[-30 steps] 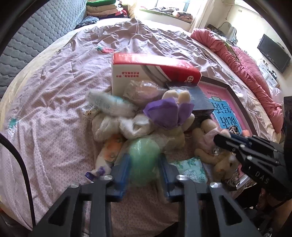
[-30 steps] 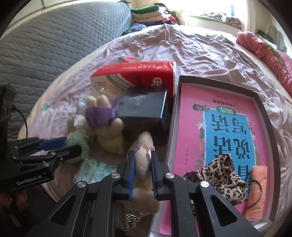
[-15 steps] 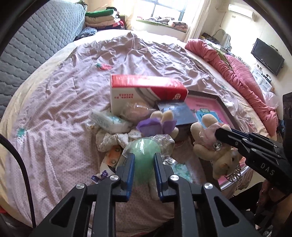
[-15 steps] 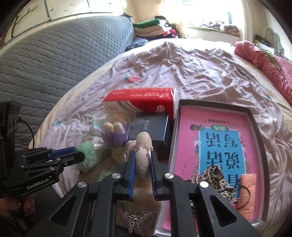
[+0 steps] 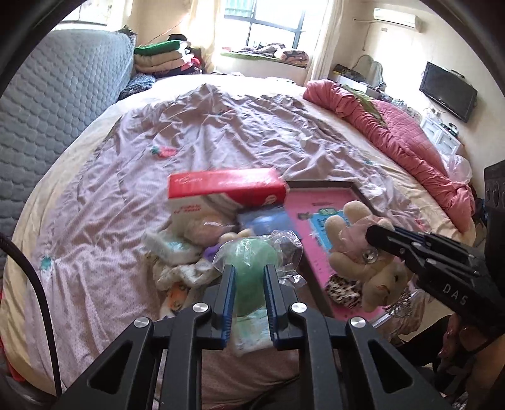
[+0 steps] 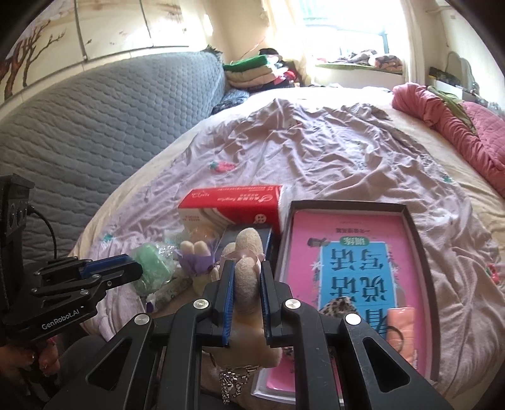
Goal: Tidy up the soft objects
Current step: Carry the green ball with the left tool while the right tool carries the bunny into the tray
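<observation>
Left hand-held gripper (image 5: 247,284), angling downward, has just been closing and is clamping a bagged green sponge (image 5: 252,268); right hand-held gripper (image 6: 246,284) is pinching the plush bunny (image 6: 247,271). Both are hanging above the bed (image 5: 221,138) edge, open sheet beyond.

Both views are fisheye cameras riding just behind each gripper's two fingers, tilted down over the near edge of the bed (image 5: 221,135) and facing toward the bright window (image 5: 265,28) at the top of the frame. The left wrist view sits very close behind the left gripper (image 5: 246,277) at bottom centre and catches the right gripper (image 5: 375,233) entering from the right edge. The right wrist view, equally close behind its own fingers, catches the left gripper (image 6: 132,266) at the lower left, and both share the red box (image 6: 233,202), the pink book tray (image 6: 407,217) and the grey quilted headboard (image 6: 94,120).
</observation>
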Demonstrator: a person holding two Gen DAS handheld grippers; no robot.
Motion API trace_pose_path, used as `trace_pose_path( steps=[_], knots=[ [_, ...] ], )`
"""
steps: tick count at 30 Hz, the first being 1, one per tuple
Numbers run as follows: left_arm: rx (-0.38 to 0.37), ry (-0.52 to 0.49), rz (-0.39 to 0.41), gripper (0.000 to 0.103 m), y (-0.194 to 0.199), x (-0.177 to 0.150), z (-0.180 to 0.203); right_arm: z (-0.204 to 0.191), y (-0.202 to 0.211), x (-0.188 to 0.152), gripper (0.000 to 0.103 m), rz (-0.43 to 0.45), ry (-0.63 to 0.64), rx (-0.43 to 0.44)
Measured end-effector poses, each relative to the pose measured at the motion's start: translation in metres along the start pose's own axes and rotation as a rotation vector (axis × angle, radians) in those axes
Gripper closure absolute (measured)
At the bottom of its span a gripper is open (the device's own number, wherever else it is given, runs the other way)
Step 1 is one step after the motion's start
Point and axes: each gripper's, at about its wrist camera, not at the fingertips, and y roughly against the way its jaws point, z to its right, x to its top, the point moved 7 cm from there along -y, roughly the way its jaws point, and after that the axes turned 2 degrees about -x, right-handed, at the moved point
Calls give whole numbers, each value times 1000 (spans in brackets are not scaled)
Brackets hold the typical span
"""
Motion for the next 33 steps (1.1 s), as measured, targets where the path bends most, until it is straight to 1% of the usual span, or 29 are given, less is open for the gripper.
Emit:
trace_pose_path(
  steps=[3,7,13,18,23,33],
  knots=[
    [-1,-25,9,85,1,6,14,9,9,2,88,16,-18,-7],
    [-22,-54,11,85,1,11,37,23,21,2,88,36,-44,-18],
    [-48,-93,7,85,-4,13,66,48,37,0,88,62,-91,-36],
    [-63,-113,-2,85,-10,14,83,72,52,-3,88,77,-126,-67],
    [-85,-140,-23,85,-20,10,104,91,60,-10,88,81,-151,-95],
    [-113,-176,-111,85,-56,-16,136,113,61,-27,88,72,-195,-121]
  ],
)
